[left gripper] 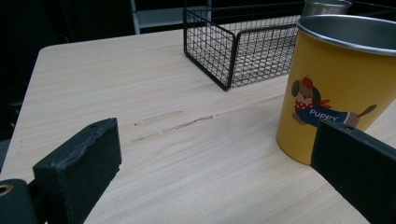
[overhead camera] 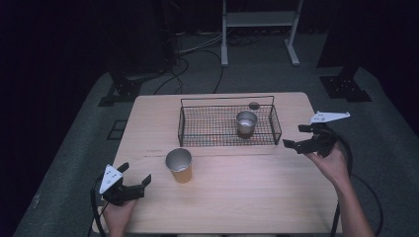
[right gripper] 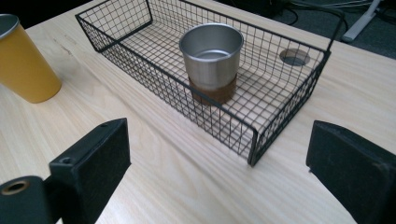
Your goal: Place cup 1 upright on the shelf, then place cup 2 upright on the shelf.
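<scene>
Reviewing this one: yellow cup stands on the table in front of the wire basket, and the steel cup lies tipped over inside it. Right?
Not quite. The steel cup stands upright inside the wire basket, as the right gripper view shows. The yellow cup does stand on the table in front of it.

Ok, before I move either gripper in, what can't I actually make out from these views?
- Yellow cup: in the left gripper view the right edge crops it and the near jaw covers its lower right; inside unseen.
- Steel cup in the wire basket: the brown band at its base is blurred by mesh in the right gripper view.
- Dark round spot behind the basket: too small in the high view to identify.
</scene>
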### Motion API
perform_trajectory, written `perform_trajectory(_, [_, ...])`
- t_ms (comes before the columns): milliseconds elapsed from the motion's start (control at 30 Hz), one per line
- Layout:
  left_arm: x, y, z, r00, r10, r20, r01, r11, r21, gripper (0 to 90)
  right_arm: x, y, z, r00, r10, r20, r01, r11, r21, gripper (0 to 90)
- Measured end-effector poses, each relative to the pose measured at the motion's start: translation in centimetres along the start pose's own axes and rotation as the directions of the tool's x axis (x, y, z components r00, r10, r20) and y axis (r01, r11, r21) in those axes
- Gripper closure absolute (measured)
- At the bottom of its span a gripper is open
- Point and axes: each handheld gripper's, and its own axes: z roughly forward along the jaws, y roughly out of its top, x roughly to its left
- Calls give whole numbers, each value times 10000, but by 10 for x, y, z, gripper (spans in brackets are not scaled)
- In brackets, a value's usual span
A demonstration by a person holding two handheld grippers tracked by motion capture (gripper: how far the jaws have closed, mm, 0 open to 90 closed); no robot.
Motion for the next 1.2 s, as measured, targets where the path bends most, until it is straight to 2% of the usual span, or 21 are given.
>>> perform_trajectory(433, [1,-2,-3,9998,-173,109,173,9998,-16,9,2,-64,-7,9971,759,-1,-759,9968,-238,58])
perform_trajectory(567, [1,-3,-4,9995,-221,235,225,9996,-153,9,4,-79,-6,9959,903,97,-901,9956,-242,58])
perform_trajectory(700, [-1,-3,-4,9983,-176,551,186,9997,-170,9,5,-91,-6,9943,1061,80,-1058,9938,-340,58])
perform_trajectory(767, [-2,-1,-3,9972,-140,735,142,9999,-21,9,6,-95,-7,9938,1103,101,-1099,9933,-348,58])
perform_trajectory(833, [-4,-1,-3,9958,-122,909,137,9998,-154,9,7,-99,-8,9935,1135,98,-1130,9927,-415,58])
perform_trajectory(1033, [-9,3,-1,9856,1,1692,46,9996,-275,9,9,-112,-13,9922,1238,115,-1230,9909,-551,58])
perform_trajectory(1200, [-12,6,-1,9779,132,2089,-48,9992,-408,8,9,-118,-16,9916,1283,176,-1272,9903,-556,58])
